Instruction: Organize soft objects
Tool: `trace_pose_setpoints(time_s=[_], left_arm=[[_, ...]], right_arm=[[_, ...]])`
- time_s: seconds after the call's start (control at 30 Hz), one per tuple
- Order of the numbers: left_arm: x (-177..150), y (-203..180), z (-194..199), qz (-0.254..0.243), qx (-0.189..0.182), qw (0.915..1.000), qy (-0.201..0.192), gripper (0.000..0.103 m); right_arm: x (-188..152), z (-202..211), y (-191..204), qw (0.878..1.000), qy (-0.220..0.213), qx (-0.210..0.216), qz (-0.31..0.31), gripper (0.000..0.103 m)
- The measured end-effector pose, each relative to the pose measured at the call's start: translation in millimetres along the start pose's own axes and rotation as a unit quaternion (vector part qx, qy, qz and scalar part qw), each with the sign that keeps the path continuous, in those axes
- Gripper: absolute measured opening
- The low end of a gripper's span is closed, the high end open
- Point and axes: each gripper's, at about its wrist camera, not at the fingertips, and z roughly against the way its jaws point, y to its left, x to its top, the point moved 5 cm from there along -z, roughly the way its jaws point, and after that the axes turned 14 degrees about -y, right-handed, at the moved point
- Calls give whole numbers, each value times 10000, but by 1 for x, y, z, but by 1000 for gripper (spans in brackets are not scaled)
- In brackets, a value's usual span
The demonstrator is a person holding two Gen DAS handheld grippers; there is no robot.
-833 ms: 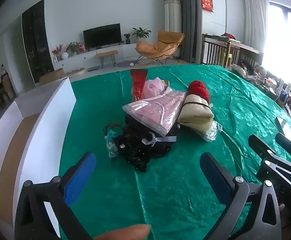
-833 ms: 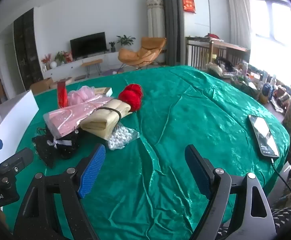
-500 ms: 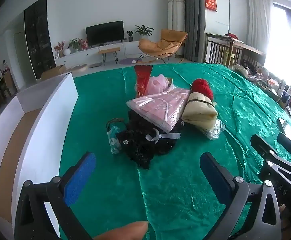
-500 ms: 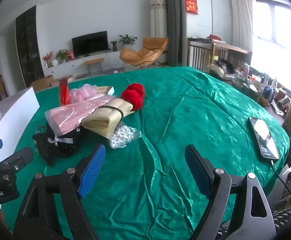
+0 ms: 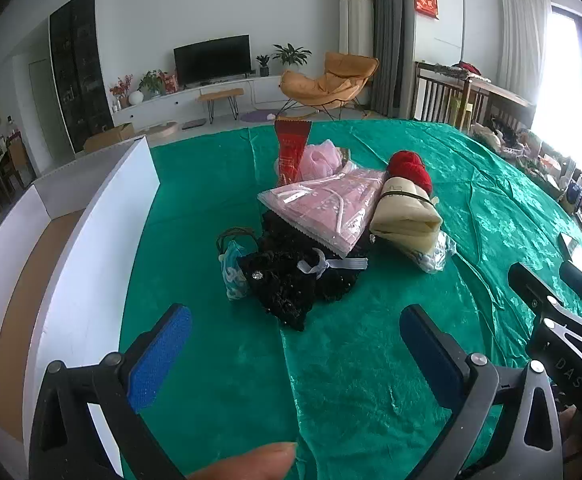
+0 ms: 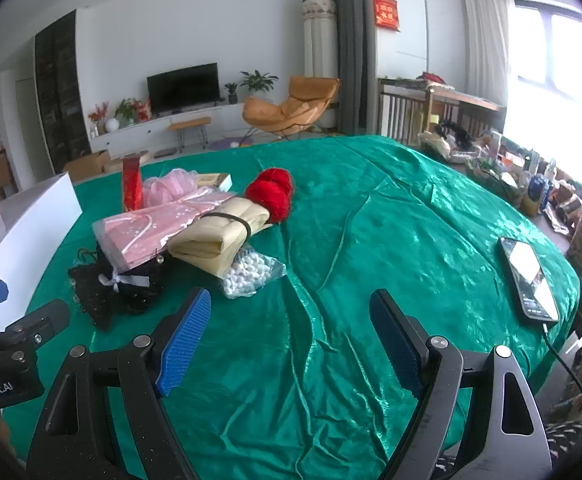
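Tongs, left [image 5: 295, 354] and right [image 6: 289, 340], gape with nothing between; white box [image 5: 91, 216] shows only its brown floor.

pile [image 5: 331, 236]: lay in the middle of the table [image 5: 211, 360]
box [image 5: 71, 280]: sat left of it
phone [image 6: 529, 280]: lay far right

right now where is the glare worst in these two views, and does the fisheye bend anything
Left wrist view: the window at the right edge is blown out white, and the white box wall curves with the lens. Right wrist view: the window washes out the clutter beside it, sheen streaks the green tablecloth, and the phone screen reflects bright; the pile stays sharp.
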Motion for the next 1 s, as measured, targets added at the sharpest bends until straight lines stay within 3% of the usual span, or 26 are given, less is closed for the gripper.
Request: trace_pose_setpoints(time_s=[1.0], left_arm=[[-26,3,-23,-28,79,9986,522,103]], right_arm=[[-2,-1,4,10000,28,22,-26,84]])
